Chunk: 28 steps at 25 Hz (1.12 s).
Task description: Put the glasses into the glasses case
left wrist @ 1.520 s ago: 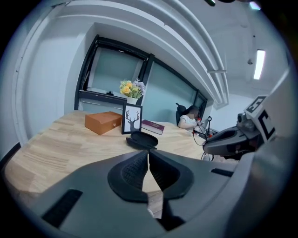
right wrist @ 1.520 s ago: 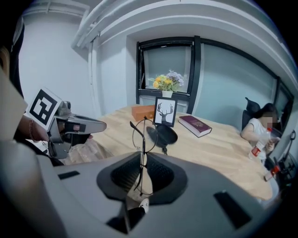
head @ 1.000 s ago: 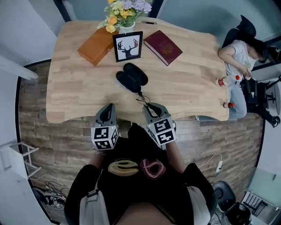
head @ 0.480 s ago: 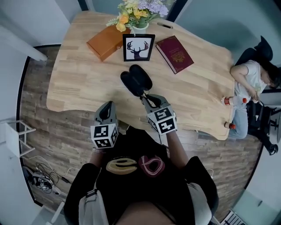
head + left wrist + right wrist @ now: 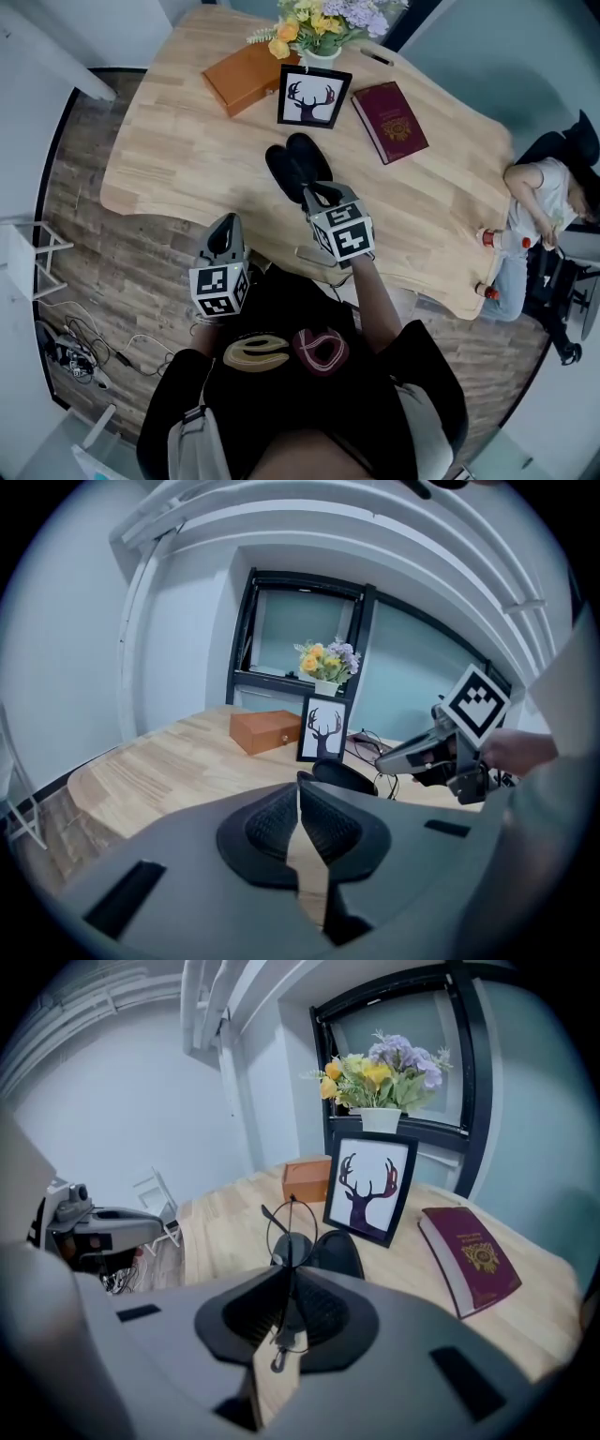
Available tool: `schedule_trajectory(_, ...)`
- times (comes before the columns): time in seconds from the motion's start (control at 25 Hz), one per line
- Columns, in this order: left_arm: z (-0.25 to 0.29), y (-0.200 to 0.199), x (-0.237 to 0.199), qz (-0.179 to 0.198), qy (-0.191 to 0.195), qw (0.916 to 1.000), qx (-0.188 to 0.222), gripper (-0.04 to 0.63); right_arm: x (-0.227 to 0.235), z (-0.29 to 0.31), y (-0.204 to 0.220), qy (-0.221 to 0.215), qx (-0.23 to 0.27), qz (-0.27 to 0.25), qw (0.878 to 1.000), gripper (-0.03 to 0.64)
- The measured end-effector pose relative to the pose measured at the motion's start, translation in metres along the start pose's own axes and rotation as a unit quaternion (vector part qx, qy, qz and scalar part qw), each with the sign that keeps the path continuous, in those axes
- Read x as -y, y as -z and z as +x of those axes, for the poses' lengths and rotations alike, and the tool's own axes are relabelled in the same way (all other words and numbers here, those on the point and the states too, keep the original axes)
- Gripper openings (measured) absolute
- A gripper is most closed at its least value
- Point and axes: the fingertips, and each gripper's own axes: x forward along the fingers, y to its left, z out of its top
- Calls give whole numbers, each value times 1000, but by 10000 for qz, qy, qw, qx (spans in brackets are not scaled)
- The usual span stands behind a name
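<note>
A black glasses case lies open on the wooden table, in front of the deer picture. My right gripper hangs at the case's near end, shut on thin wire-framed glasses. In the right gripper view one round lens stands up past the jaws, above the case. My left gripper stays off the table's near edge, apart from the case. Its jaws are shut with nothing between them. The left gripper view shows the case and the right gripper beyond it.
Behind the case stand a framed deer picture, a vase of flowers, an orange box and a dark red book. A person sits at the table's right end by small red-capped bottles.
My right gripper has carried the glasses forward and a little down, from near the table edge to the case's near end. The left gripper has stayed in place.
</note>
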Motion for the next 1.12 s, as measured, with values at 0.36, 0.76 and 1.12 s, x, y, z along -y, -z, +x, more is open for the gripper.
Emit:
schedule_trajectory(0.36, -1, -2, -1, 82, -130, 9999, 15, 23, 18, 30, -5, -121, -207, 5, 9997, 51)
schedule_trajectory(0.76, -2, -3, -11, -25, -298, 9996, -18, 23, 38, 56, -8, 118, -680, -297, 9972, 51)
schedule_trajectory(1.12, -2, 2, -20, -156, -483, 9987, -70, 23, 45, 76, 7, 177, -1182, -554, 9913, 52)
